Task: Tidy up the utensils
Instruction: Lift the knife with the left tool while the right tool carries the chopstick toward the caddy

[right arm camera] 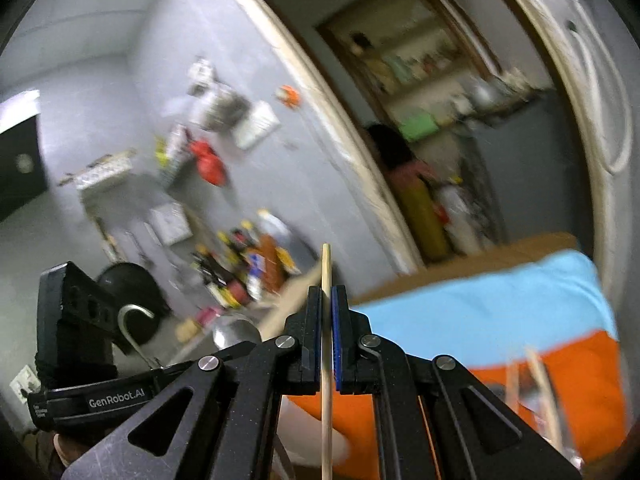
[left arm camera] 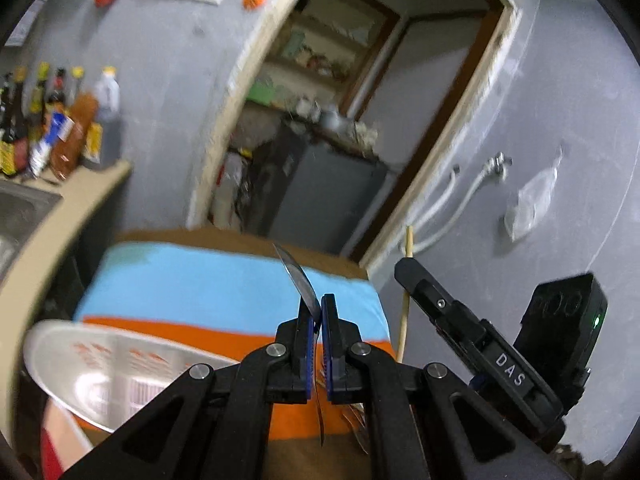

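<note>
Left gripper [left arm camera: 319, 312]: fingers closed tight on a thin metal utensil [left arm camera: 298, 276], apparently a knife. Its blade rose up and to the left from the pads; its lower end hung down between the fingers. Blurred, so the type is not certain.

Right gripper [right arm camera: 327, 300]: fingers clamped on a wooden chopstick [right arm camera: 326, 360], held upright, tip above the pads, the rest running down out of frame. In the left wrist view the same chopstick [left arm camera: 405, 320] stood just behind the right gripper [left arm camera: 408, 270].

Both utensils were held in the air above a table [left arm camera: 240, 238] covered with a blue-and-orange cloth [left arm camera: 208, 284]. A clear plastic container [left arm camera: 116, 364] lay at the lower left of the cloth. Sauce bottles [left arm camera: 60, 128] stood on the counter by the grey wall.
</note>
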